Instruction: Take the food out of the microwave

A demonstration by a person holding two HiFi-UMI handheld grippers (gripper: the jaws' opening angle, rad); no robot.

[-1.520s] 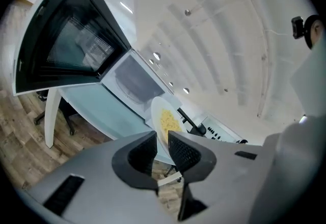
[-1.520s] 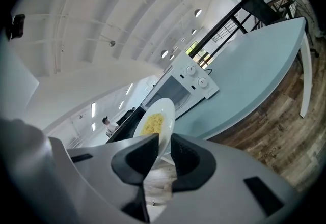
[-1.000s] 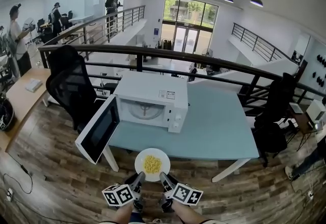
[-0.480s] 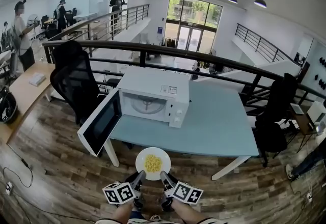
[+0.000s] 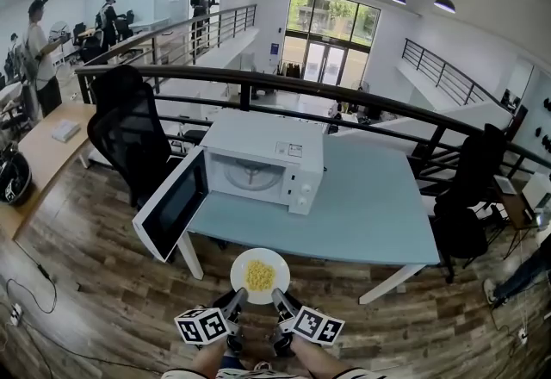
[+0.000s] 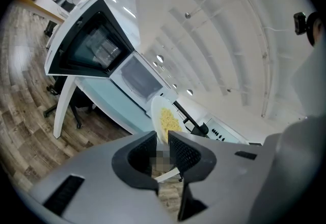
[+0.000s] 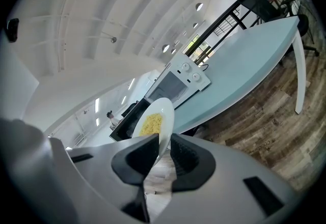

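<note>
Head view, lower ctr: plate [image 5: 238,268] w/ yellow food [image 5: 258,275] is held clear of the desk [image 5: 370,214], over the wood floor [image 5: 103,282], just below the desk's near edge. Its near rim is gripped at lower left by the left gripper [image 5: 234,298] and at lower right by the right gripper [image 5: 279,298]. In left gripper view the fingers [image 6: 137,154] are clamped on the plate rim; same in right gripper view, fingers [image 7: 191,159]. Microwave [image 5: 263,164] is seen at frame ctr on the desk, door [image 5: 172,207] swung open to the left.
</note>
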